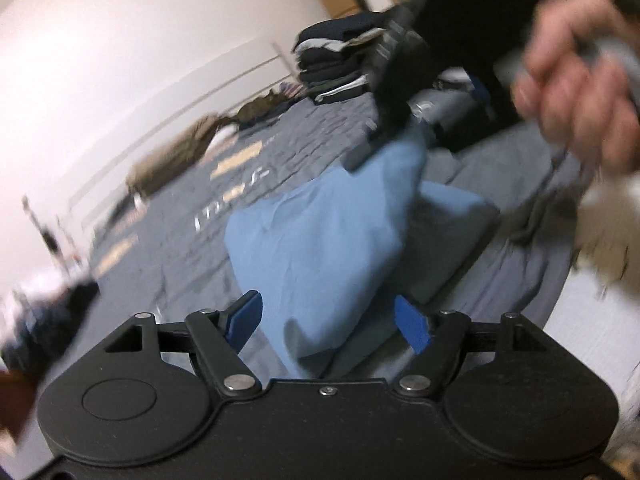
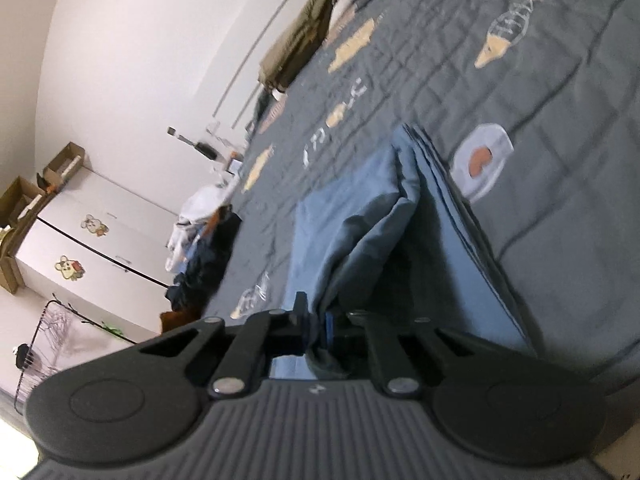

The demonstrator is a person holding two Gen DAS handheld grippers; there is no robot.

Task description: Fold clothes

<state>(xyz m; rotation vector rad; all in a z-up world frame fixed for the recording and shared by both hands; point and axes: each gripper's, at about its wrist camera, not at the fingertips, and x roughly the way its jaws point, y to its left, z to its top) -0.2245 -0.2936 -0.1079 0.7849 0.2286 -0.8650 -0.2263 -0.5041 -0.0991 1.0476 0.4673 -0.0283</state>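
Closest, the right tongs point(image 2: 316, 332) clamp a raised fold of the blue garment point(image 2: 432, 240) on the bed point(image 2: 560, 120), its length running straight ahead, while the left tongs point(image 1: 332, 324) gape apart over its near end.

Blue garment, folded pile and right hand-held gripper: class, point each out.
Blue garment point(image 1: 320, 240): left wrist view, its middle.
Folded pile point(image 1: 336, 60): left wrist view, its side.
Right hand-held gripper point(image 2: 318, 330): right wrist view, between its fingertips.

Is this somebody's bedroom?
Most likely, yes. A grey quilt printed with fish covers what looks like a bed, a stack of folded clothes sits on it, and a white wardrobe with animal stickers stands by the wall.
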